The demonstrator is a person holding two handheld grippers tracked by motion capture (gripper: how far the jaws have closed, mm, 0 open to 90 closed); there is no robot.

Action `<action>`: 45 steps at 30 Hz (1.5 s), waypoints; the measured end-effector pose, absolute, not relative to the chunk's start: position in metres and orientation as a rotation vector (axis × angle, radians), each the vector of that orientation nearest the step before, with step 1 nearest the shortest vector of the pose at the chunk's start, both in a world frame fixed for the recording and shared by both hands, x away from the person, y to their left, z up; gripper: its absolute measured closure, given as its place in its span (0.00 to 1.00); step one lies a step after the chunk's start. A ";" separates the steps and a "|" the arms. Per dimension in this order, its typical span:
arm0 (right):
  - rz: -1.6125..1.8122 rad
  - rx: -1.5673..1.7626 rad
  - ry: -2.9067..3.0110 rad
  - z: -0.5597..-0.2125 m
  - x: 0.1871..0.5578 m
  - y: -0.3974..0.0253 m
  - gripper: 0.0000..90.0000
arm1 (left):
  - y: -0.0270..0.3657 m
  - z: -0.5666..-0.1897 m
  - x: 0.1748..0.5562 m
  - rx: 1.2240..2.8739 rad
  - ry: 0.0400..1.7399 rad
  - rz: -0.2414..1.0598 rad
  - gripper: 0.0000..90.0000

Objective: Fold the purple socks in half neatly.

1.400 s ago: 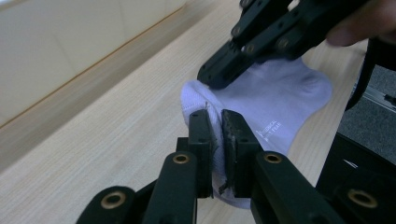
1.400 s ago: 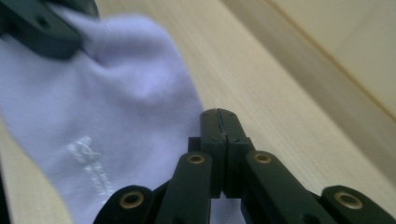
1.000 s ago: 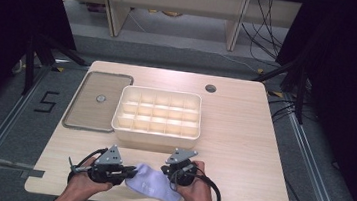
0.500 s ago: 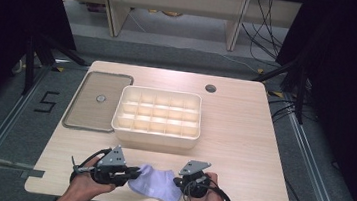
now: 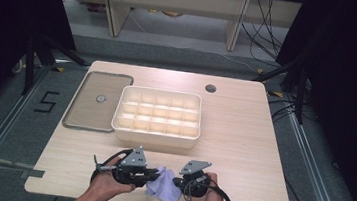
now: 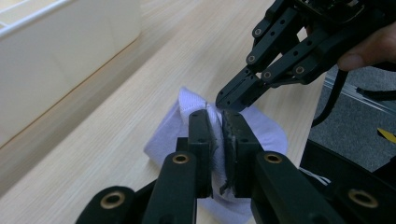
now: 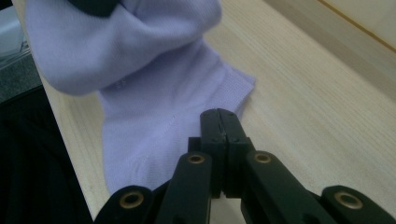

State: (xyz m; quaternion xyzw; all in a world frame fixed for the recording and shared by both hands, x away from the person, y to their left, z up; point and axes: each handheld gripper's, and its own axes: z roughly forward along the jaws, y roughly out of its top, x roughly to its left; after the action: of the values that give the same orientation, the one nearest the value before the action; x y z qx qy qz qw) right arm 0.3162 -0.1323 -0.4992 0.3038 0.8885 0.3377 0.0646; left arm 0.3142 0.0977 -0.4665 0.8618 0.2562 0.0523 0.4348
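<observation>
Sock: a pale lilac sock [image 5: 163, 188] lies crumpled on the table's near edge, between my 2 tongs, partly lifted on my left side.
Left tongs: my left tongs [image 6: 219, 122] are clamped on a fold of the sock; fabric shows squeezed between the 2 jaws. I judge I hold it there to keep that end raised while the other hand works.
Right tongs: my right tongs [image 7: 219, 122] have their jaws pressed together, tips just over the sock's ribbed edge. I can't see cloth between them, so I take them as closed on nothing. In the left gripper view their tips sit right beside my left tips, touching the same fold.
Why so close: both tips meet at 1 spot, which I judge suits passing or folding the sock.
Table: light wood [image 5: 243, 137], bare to the right of my right tongs.
Box: a cream box [image 5: 157, 117] with 15 compartments stands ahead of both tongs, well apart from the sock, all cells looking empty.
Lid: a flat brown lid [image 5: 97, 101] lies ahead and left of my left tongs, just beside the box.
In the way: nothing lies between the sock and the box.
</observation>
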 end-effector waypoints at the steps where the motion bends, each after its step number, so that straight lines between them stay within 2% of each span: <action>1: 1.028 0.922 2.679 -0.499 0.316 -0.133 1.00 | 0.096 -0.467 0.314 2.148 0.639 0.130 0.91; 11: 1.081 0.937 2.661 -0.501 0.319 -0.136 1.00 | 0.077 -0.480 0.318 2.196 0.626 0.114 0.91; 18: 1.072 0.978 2.638 -0.489 0.316 -0.148 1.00 | 0.069 -0.483 0.322 2.212 0.646 0.102 0.90; 29: 1.034 0.955 2.667 -0.498 0.317 -0.151 1.00 | 0.056 -0.487 0.321 2.225 0.627 0.101 0.89; 36: 1.106 1.006 2.585 -0.489 0.317 -0.169 1.00 | 0.049 -0.486 0.320 2.229 0.606 0.091 0.89; 40: 1.105 1.059 2.579 -0.488 0.313 -0.177 1.00 | 0.046 -0.484 0.319 2.211 0.605 0.081 0.85; 45: 1.104 1.078 2.559 -0.483 0.312 -0.184 1.00 | 0.040 -0.479 0.317 2.165 0.603 0.037 0.76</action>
State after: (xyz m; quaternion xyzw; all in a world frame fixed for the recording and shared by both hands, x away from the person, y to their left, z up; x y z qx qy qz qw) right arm 0.3122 -0.1839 -0.4826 0.3596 0.8539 0.3682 0.0767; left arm 0.3172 0.0399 -0.4788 0.8687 0.2418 0.0148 0.4321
